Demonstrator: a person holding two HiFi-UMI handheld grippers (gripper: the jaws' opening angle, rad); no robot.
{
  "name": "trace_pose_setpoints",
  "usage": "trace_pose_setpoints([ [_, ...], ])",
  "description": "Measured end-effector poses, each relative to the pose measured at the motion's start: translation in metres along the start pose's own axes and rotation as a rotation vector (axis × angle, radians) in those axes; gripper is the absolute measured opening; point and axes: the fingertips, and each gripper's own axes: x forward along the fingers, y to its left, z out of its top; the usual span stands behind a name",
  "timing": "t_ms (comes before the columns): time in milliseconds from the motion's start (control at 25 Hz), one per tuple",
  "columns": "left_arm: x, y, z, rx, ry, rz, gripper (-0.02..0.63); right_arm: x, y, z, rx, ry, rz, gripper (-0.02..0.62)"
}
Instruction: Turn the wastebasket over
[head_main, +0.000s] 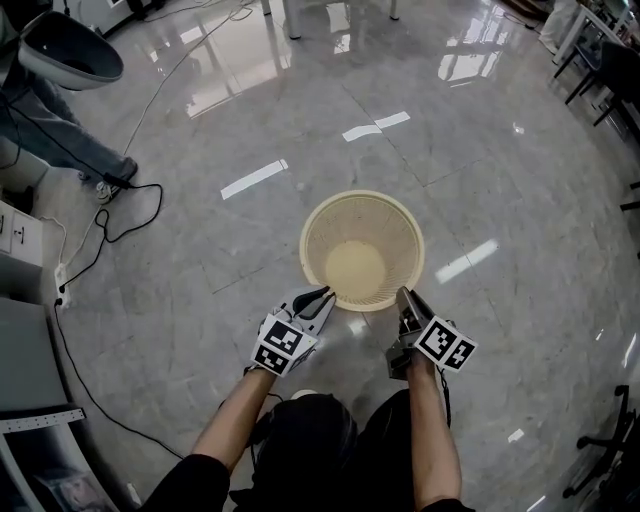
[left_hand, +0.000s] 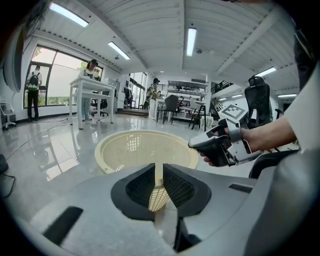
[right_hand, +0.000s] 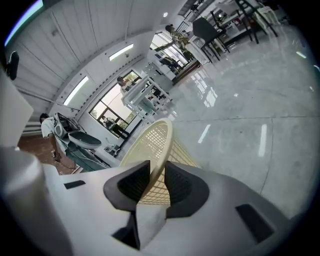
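A cream lattice wastebasket (head_main: 362, 265) stands on the grey tiled floor with its mouth facing up, nothing inside. My left gripper (head_main: 326, 293) is at the near left of its rim. In the left gripper view the basket wall (left_hand: 145, 147) shows through the narrow gap of the left gripper (left_hand: 159, 182), and the pads look just clear of it. My right gripper (head_main: 403, 294) is at the near right of the rim. In the right gripper view the rim (right_hand: 161, 137) runs tilted between the jaws of the right gripper (right_hand: 157, 182), loosely, with no clear pinch.
A black cable (head_main: 110, 225) loops over the floor at the left, near a person's shoe (head_main: 115, 178) and a grey seat (head_main: 70, 50). White drawers (head_main: 20, 235) line the left edge. Chair legs (head_main: 600, 440) stand at the lower right. Tables (left_hand: 92, 95) are far off.
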Motion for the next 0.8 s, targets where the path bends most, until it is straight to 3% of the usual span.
trace_pose_setpoints([
  [160,0.005,-0.009,-0.005,-0.002,0.018,-0.032,0.035,-0.013,0.012,0.014,-0.031,-0.071,0.02,0.083],
  [320,0.007,-0.014,-0.011,-0.043,0.014,-0.04,0.035,-0.025,0.056,0.024,-0.216,-0.123,0.042,0.056],
  [480,-0.003,-0.006,-0.001,-0.162,-0.077,-0.031,0.035,-0.019,0.082,-0.004,-0.389,-0.085,-0.003,0.037],
  [680,-0.013,0.003,0.01,-0.171,-0.088,-0.031,0.035,-0.006,0.09,-0.058,-0.502,0.014,-0.031,0.032],
  [800,-0.018,0.005,0.008,-0.165,-0.068,-0.037,0.035,0.001,0.096,-0.079,-0.519,0.018,-0.028,0.032],
])
